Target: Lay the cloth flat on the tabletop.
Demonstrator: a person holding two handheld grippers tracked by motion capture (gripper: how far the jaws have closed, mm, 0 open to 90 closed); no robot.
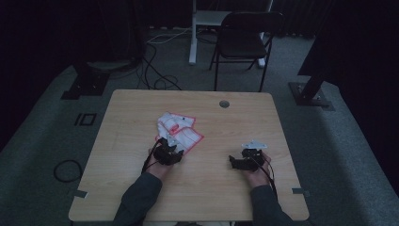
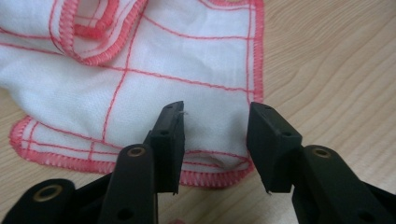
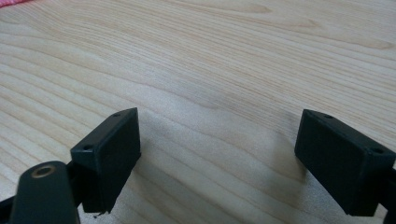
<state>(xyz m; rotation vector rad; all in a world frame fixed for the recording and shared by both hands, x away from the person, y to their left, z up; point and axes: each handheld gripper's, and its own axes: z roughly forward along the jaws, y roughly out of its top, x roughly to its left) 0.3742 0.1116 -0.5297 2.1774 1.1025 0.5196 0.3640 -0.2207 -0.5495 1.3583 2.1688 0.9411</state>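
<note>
**Cloth corner between parted left jaws**

Pale wooden tabletop (image 1: 202,188) is seen in a dim room, with a black folding chair (image 1: 244,40) standing beyond its far edge. Near the middle of the table a white woven cloth with red stitched hems and red grid lines (image 1: 178,129) is spread, partly rumpled and folded over itself at its far side. The left gripper (image 1: 170,149) is placed at the near edge of that cloth. In the left gripper view the cloth's (image 2: 154,79) hemmed corner is seen lying between and just beyond the two black jaws, which are held partly apart; the fabric is not seen to be pinched, and whether the pads touch it cannot be told. The right gripper (image 1: 234,161) is kept well apart from the cloth, low over bare wood, and its jaws are spread wide with nothing between them.
</note>
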